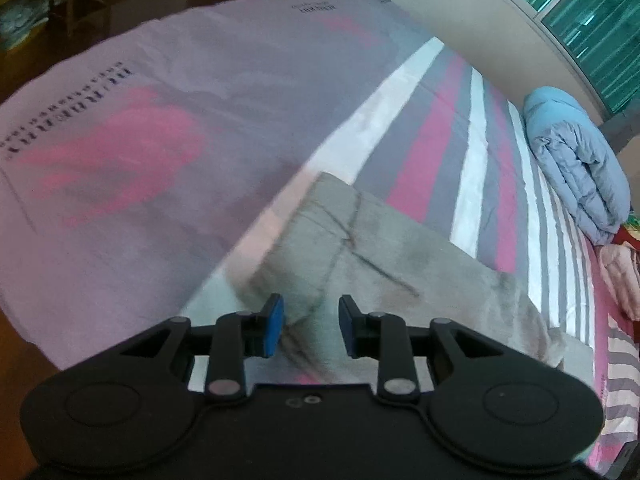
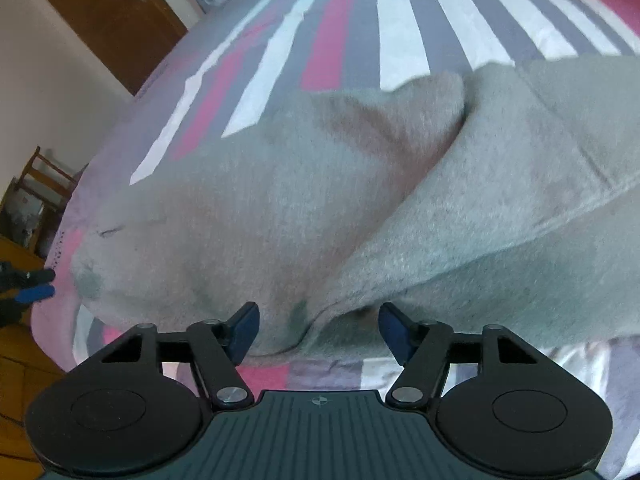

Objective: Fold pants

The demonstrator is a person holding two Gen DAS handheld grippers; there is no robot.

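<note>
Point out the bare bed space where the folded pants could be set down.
Free: the lilac sheet left of the grey pants, and the striped cover between the pants and the blue quilt. Crowded: the far edge, with the quilt and pink bedding.

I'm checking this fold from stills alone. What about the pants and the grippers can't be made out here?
- Pants, right wrist view: the right end runs off the picture edge, so the full length is cut off.
- Pants, left wrist view: the near edge is hidden behind the left gripper, and motion blur smears the fabric.
- Left gripper, right wrist view: only its tips show at the left edge.
</note>
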